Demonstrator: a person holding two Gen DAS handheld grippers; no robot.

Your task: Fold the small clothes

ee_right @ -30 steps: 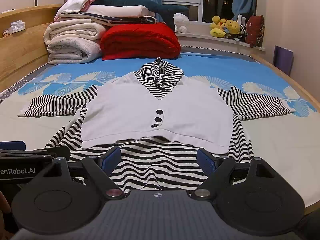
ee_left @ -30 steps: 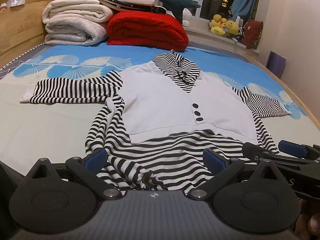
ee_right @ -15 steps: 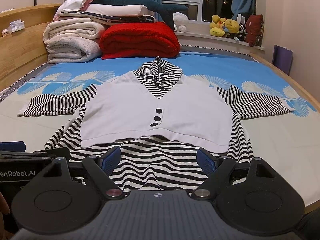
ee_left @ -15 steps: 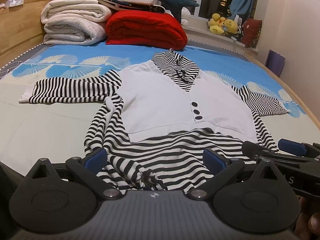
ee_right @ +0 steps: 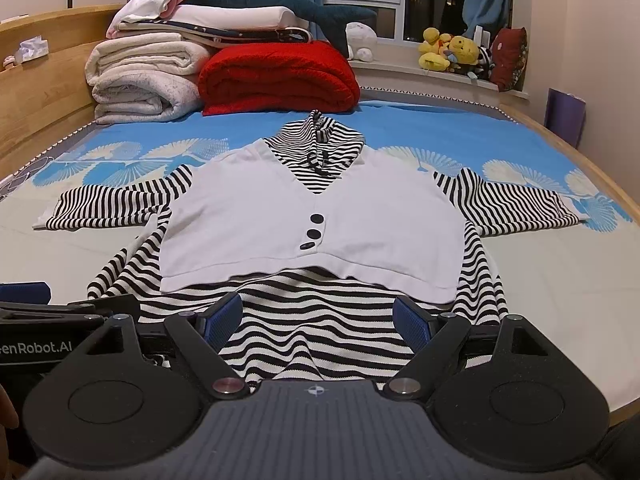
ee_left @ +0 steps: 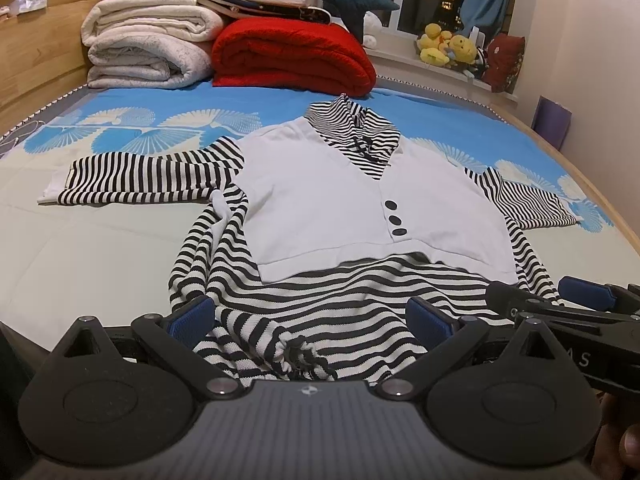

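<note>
Left wrist view: striped top w/ white vest front point(ee_left: 360, 204) lies face-up mid-bed, sleeves out both sides, hem nearest the tools & bunched at its left corner, likely spread flat for an even fold. Left gripper point(ee_left: 312, 316) hangs over the hem, jaws wide apart, nothing held; right gripper point(ee_right: 318, 316) same, beside it. Underneath, blue fan-print sheet point(ee_left: 160, 128); red blanket point(ee_left: 292, 56) & cream quilts point(ee_left: 148, 52) stacked by wooden headboard point(ee_left: 36, 52), plush toys point(ee_left: 448, 48) on window sill.
</note>
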